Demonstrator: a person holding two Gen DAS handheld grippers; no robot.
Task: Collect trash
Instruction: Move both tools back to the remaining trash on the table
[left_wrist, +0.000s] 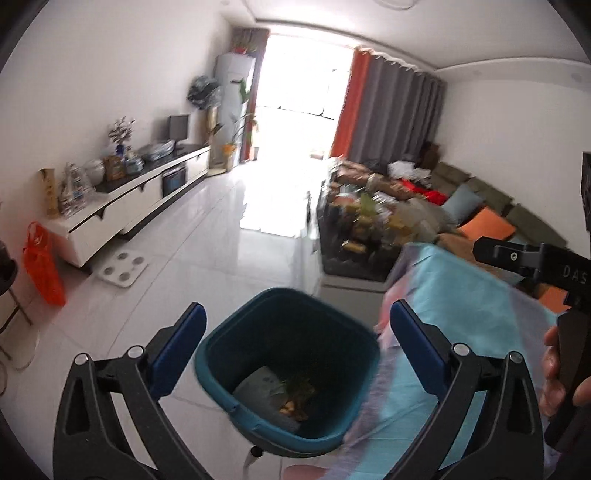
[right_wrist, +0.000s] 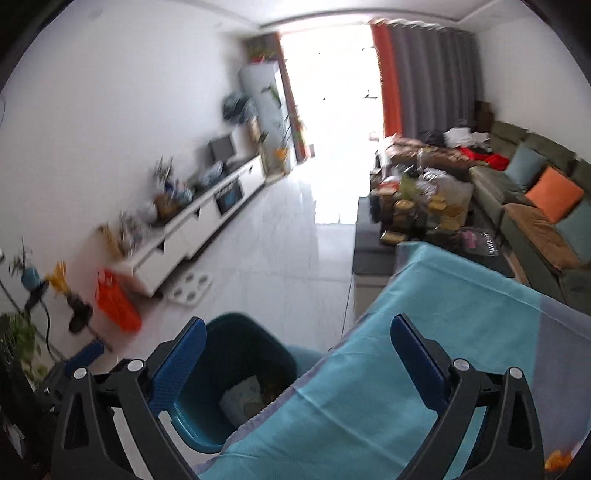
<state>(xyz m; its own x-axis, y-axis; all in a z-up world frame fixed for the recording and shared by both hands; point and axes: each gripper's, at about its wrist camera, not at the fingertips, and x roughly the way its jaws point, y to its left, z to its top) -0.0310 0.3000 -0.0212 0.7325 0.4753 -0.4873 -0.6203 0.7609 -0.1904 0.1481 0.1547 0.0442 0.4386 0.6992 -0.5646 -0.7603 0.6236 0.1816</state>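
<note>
The left claw (left_wrist: 295, 334) is spread wide and grips nothing, poised above a teal bin (left_wrist: 288, 373) on the floor (left_wrist: 221, 258). Paper and yellowish scraps (left_wrist: 295, 397) lie at the bin's bottom. The right claw (right_wrist: 298, 345) also gapes empty, over the edge of the blue-covered tabletop (right_wrist: 443, 314) just beside the bin.
</note>
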